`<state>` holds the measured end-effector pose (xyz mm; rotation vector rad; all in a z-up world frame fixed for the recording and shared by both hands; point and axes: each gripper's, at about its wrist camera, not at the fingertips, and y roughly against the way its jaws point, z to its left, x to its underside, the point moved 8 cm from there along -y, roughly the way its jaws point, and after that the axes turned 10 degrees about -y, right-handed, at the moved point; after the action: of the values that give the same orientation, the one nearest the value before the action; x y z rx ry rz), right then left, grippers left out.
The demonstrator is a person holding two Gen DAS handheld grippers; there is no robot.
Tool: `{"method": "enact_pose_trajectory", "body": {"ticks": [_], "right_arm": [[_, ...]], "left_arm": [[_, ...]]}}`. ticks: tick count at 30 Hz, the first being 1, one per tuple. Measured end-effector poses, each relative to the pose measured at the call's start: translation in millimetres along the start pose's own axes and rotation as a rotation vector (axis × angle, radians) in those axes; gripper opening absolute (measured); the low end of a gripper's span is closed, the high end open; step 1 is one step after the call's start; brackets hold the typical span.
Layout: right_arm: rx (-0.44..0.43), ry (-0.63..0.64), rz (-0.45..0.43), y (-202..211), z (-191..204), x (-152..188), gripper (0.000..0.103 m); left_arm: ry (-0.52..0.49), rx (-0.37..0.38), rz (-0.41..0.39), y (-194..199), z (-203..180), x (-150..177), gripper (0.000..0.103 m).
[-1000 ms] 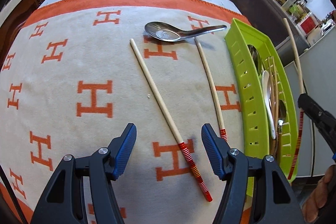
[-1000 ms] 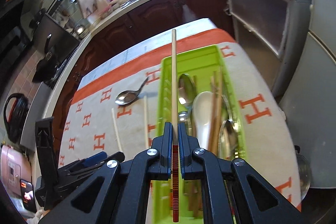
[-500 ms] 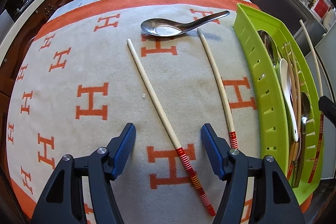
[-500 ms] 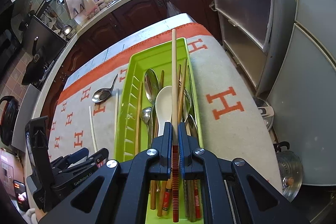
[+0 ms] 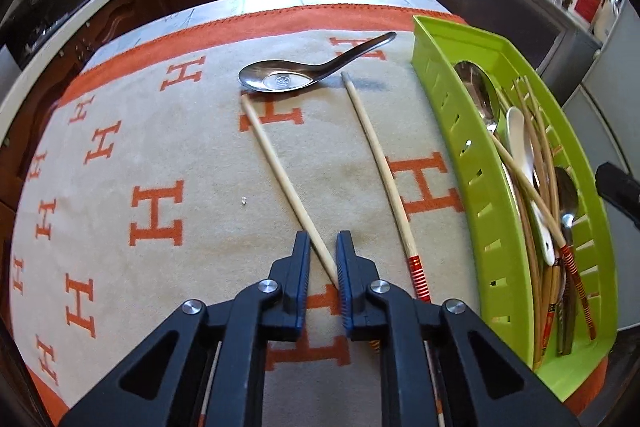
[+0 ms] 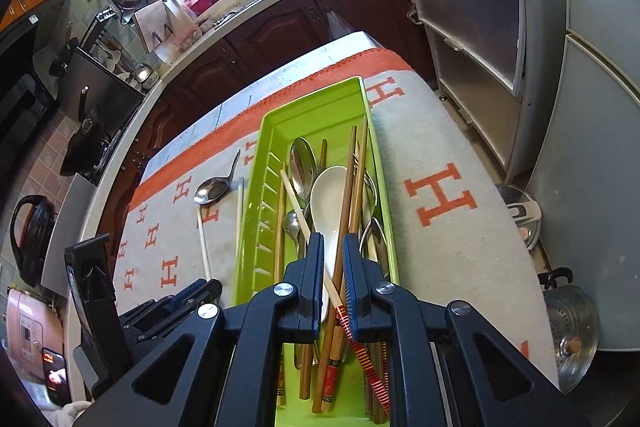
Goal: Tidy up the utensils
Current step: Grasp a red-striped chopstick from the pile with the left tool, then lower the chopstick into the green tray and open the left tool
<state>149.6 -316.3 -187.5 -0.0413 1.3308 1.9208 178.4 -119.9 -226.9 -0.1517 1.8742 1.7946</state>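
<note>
My left gripper (image 5: 323,241) points down at the cloth. Its jaws are closing on a pale chopstick (image 5: 276,163), which crosses the narrow gap at a slant and touches both pads. A second chopstick (image 5: 380,163) with a red-banded end lies just to the right. A metal spoon (image 5: 280,81) rests beyond both. My right gripper (image 6: 333,241) hangs over the green tray (image 6: 256,211), its jaws opening slightly. A red-striped chopstick (image 6: 298,209) lies loose and slanted across the tray's utensils, passing between the jaws without being gripped.
The tray (image 5: 480,187) sits at the table's right edge and holds a white spoon (image 6: 328,195), metal spoons and several wooden chopsticks. A cream cloth (image 5: 160,147) with orange H marks covers the table. A cabinet and a steel pot (image 6: 572,331) stand beside the table.
The left jaws have gone from wide open to nearly closed around the chopstick. The right gripper's chopstick, clamped straight before, now lies slanted in the tray.
</note>
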Motion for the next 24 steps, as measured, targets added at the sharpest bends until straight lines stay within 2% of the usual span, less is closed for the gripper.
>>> {"method": "enact_pose_trajectory", "body": {"ticks": [5,13,20,24], "right_arm": [[-0.012,-0.016,-0.008,3.7,-3.1,-2.7,0.010],[-0.028,-0.015,-0.001,4.6,-0.2,0.5,0.010],[-0.041,-0.017,-0.002,6.6,1.7,-0.6,0.010],[-0.047,-0.023,-0.010,8.8,0.6,-1.0,0.010]], "left_arm": [[0.083,0.086,-0.009,4.7,16.7,8.3,0.003],[0.130,0.098,-0.046,21.4,41.7,13.9,0.003],[0.105,0.172,-0.104,55.6,26.9,-0.3,0.003],[0.056,0.225,-0.144,77.3,4.2,-15.9,0.003]]}}
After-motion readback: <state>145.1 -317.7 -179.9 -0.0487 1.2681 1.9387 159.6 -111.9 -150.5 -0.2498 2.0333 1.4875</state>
